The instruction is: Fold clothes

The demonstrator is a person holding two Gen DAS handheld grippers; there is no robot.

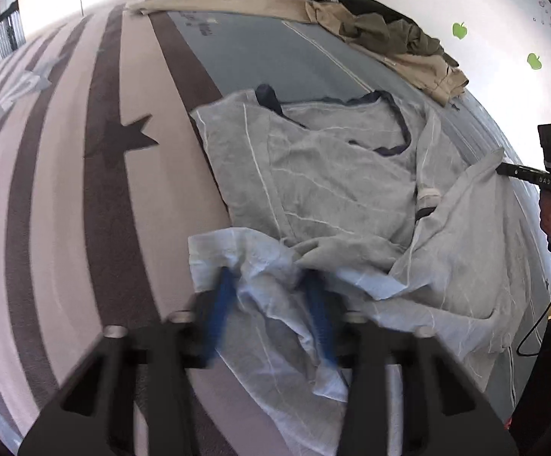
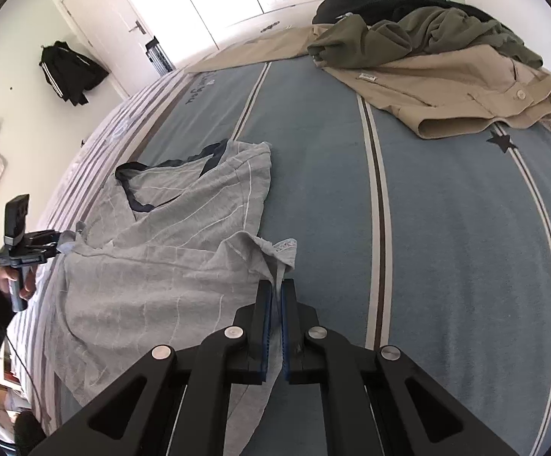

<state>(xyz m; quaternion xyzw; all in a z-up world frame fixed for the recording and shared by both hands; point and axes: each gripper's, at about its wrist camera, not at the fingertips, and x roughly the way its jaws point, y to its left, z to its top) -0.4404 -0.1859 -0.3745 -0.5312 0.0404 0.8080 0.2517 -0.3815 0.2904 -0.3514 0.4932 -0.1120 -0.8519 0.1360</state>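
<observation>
Grey striped shirt (image 2: 169, 243) spread on the blue bedspread (image 2: 446, 209), right claw (image 2: 276, 296) clamped on its hem, left claw (image 1: 271, 285) with fingers apart and cloth bunched between them, tan and olive clothes (image 2: 446, 60) well beyond both claws

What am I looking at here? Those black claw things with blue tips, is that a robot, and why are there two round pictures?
No robot: a person holds a pair of tongs in each hand, with a wide-angle camera on each looking along its fingers. That gives two round pictures.

The left camera shows the left tongs, their blue pads apart, with fabric bunched between them. The right camera shows the right tongs pinched shut on an edge of the same grey T-shirt. It lies crumpled on a blue striped bed cover, ready for folding. Each camera also sees the other tongs from the side. At the far end wait beige trousers and an olive garment.
</observation>
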